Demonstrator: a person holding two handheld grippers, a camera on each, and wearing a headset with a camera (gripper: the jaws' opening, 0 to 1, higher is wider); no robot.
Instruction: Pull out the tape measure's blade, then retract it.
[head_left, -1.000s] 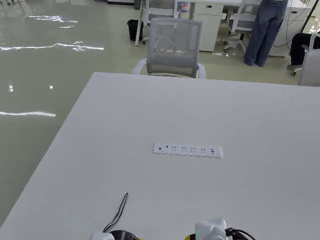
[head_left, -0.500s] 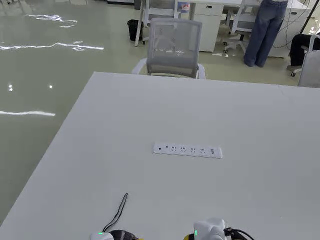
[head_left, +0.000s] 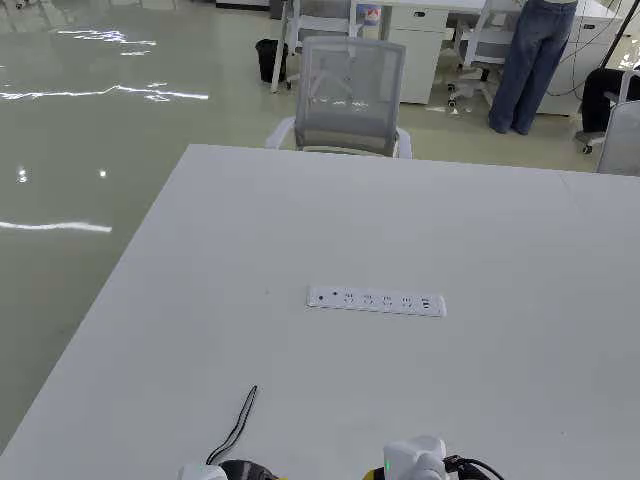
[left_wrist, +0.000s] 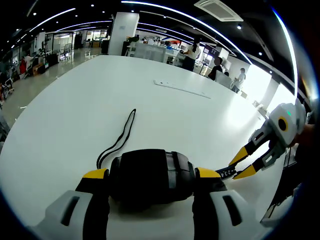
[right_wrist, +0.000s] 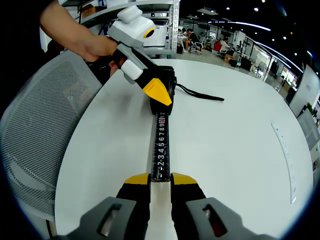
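Between your two grippers the blade (right_wrist: 161, 142) runs dead straight, low over the white surface (head_left: 400, 220), and your next pull turns on that line. Its long axis points from the right gripper (right_wrist: 160, 179) directly at the tape measure (left_wrist: 152, 175), so the case lies straight ahead of the right fingers, which are pressed together, pinching the blade's tip. The left gripper (left_wrist: 151, 174) has its fingers clamped on either side of the black case and points roughly across the blade's line, with the strap (left_wrist: 120, 137) trailing away over the surface. Only a short stretch of blade looks to be out, so I judge you are early in the pull. Draw the right gripper back along that same axis, without swinging sideways, while the left anchors the case. The head view cuts both grippers off at its bottom edge, so I cannot tell whether the case rests on the surface or hangs just above it.
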